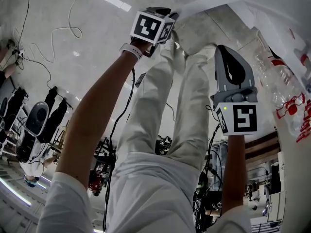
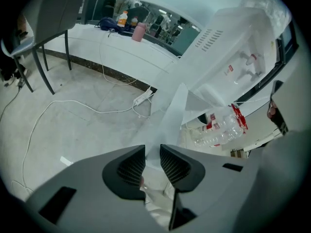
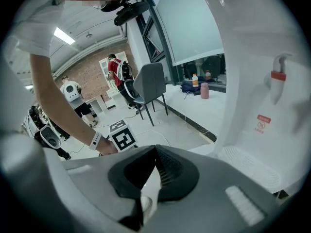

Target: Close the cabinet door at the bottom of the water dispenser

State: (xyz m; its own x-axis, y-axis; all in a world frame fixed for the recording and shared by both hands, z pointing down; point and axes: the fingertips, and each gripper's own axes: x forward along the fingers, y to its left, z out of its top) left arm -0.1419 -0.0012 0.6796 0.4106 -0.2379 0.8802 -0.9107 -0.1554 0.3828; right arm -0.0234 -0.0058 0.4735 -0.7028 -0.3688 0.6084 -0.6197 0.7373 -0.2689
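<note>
Now cabinet door (image 2: 170,113) open, edge toward L tongs (image 2: 152,161).

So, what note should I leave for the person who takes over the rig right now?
Left hand-held gripper: at the free edge of the cabinet door, jaws narrowly apart with the edge in the gap; whether they pinch it is unclear.
Right hand-held gripper: shut, empty, near the water dispenser.
Done: door reached.
Left to do: the door stands open; swing it shut against the dispenser.
</note>
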